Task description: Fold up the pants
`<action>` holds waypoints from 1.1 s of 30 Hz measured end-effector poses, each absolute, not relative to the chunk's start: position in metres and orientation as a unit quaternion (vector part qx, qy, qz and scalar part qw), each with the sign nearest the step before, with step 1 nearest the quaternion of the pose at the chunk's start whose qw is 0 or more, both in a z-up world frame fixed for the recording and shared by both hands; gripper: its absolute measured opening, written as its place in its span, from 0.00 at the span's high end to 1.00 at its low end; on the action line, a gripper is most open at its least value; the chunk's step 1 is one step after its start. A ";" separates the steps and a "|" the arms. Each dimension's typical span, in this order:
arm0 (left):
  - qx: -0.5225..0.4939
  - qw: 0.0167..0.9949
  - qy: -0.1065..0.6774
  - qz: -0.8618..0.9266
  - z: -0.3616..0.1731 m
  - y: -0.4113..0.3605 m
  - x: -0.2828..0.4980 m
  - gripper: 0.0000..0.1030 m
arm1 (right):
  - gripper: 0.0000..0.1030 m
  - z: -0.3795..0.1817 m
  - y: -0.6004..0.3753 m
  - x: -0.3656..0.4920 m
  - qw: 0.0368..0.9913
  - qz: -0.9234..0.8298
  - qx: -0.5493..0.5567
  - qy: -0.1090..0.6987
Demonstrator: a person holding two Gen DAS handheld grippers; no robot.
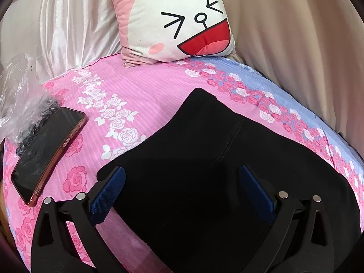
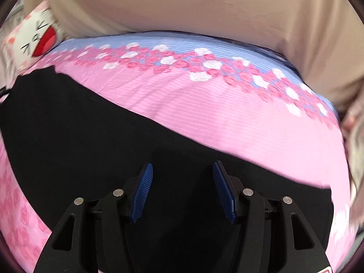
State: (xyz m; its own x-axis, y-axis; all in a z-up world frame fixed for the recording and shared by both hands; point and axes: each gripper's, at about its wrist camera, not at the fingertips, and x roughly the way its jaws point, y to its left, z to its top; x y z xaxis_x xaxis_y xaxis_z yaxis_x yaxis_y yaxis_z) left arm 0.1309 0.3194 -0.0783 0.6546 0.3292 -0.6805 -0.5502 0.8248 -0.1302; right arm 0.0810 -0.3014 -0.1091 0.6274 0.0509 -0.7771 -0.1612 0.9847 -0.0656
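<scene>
1. The black pants (image 1: 204,159) lie flat on a bed with a pink rose-pattern sheet (image 1: 127,91).
2. The left gripper (image 1: 182,177) is above the pants, its blue fingers (image 1: 109,193) wide apart and holding nothing.
3. The right gripper (image 2: 182,179) is also above the pants (image 2: 91,125), fingers apart, nothing between them.
4. A cartoon pillow (image 1: 175,18) stands at the far edge; a phone (image 1: 47,152) lies to the left of the pants.
</scene>
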 end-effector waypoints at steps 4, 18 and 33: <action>-0.163 0.893 0.335 0.253 -0.078 0.319 0.131 0.05 | 0.97 -0.107 -0.305 0.095 0.890 0.116 -0.064 0.435; -0.166 0.893 0.328 0.258 -0.076 0.319 0.129 0.05 | 0.48 -0.061 -0.432 0.019 0.937 -0.051 0.130 0.321; -0.175 0.892 0.313 0.276 -0.073 0.322 0.122 0.05 | 0.92 -0.080 -0.475 0.010 0.923 -0.100 0.104 0.356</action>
